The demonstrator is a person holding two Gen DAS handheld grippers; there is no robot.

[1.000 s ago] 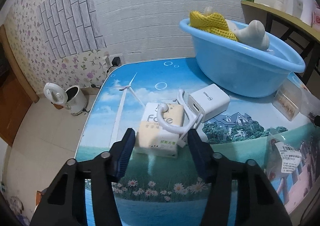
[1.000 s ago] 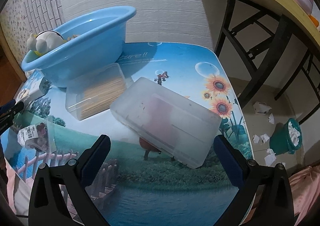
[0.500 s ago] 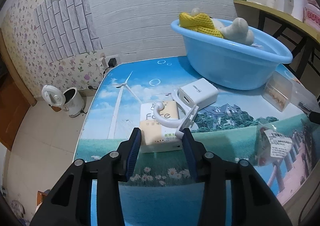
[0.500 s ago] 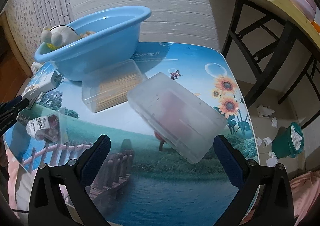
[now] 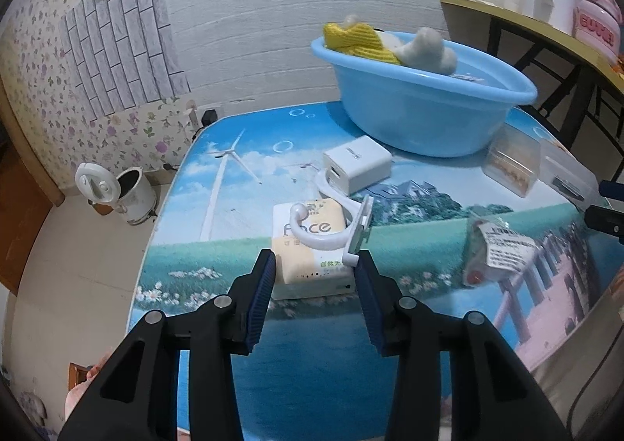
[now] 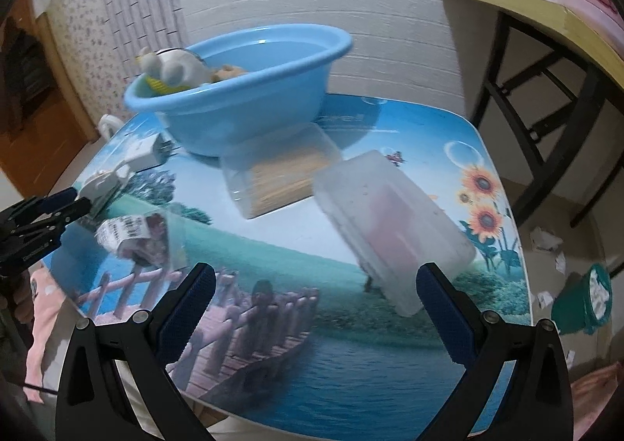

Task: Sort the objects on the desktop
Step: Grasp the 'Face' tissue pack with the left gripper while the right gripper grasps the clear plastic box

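Two claws here: left claw (image 5: 314,265) is clamped on the tissue pack (image 5: 308,246), a white hook (image 5: 331,234) lying on top of it, charger (image 5: 357,168) and blue basin (image 5: 421,121) farther ahead on the counter (image 5: 234,187). Right claw (image 6: 316,285) gapes wide, holding nothing, frosted box (image 6: 390,222) just ahead

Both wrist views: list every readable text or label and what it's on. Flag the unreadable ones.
"Face" (partly covered by a white hook): tissue pack between the left tongs' pads.
"自然无": small green print on the same pack, cut off by the hook.
Barcode label on the clear packet: too small to read.
Grey logo on the white charger: too small.
Pink tub on the side table: raised letters, cut off and blurred.
Script on the tablecloth by the blue basin: blurred.
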